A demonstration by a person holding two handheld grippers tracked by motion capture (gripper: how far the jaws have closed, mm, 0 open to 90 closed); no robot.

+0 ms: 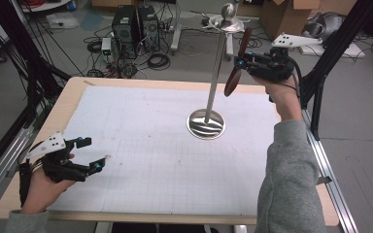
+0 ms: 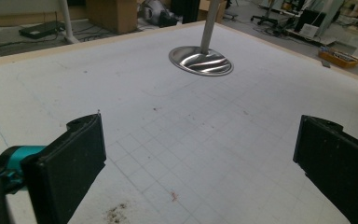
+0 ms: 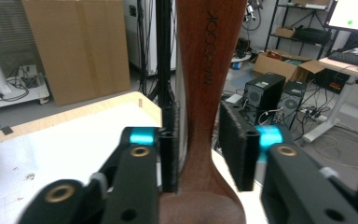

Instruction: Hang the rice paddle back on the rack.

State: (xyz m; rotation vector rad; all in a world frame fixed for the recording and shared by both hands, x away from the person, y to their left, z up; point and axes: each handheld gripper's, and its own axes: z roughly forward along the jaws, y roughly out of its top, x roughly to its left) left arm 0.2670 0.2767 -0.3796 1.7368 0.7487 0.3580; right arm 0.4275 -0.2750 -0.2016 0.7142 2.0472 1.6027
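Treat the spoon (image 3: 200, 70), up by the stand's (image 1: 217, 68) top over the table's (image 1: 126, 126) far right edge, as light, stiff and slick, pinching its narrow neck, now loose between the right gripper's (image 3: 198, 140) part-open jaws; left gripper (image 1: 92, 154) wide open, empty.

the table (image 1: 73, 99) has a pale wooden top with rounded near corners, and its bare wood shows as a border along the far edge and the left side. a white mat (image 1: 145, 155) printed with a faint grid covers almost all of the top and lies flat. small dark and reddish stains dot the mat near its left front part (image 2: 116, 213). a steel stand (image 1: 206, 124) sits on the mat, right of the middle and toward the far edge; its round, shiny base rests flat on the mat and a thin pole rises from it, leaning slightly to the right. a metal rail runs along the table's right side.
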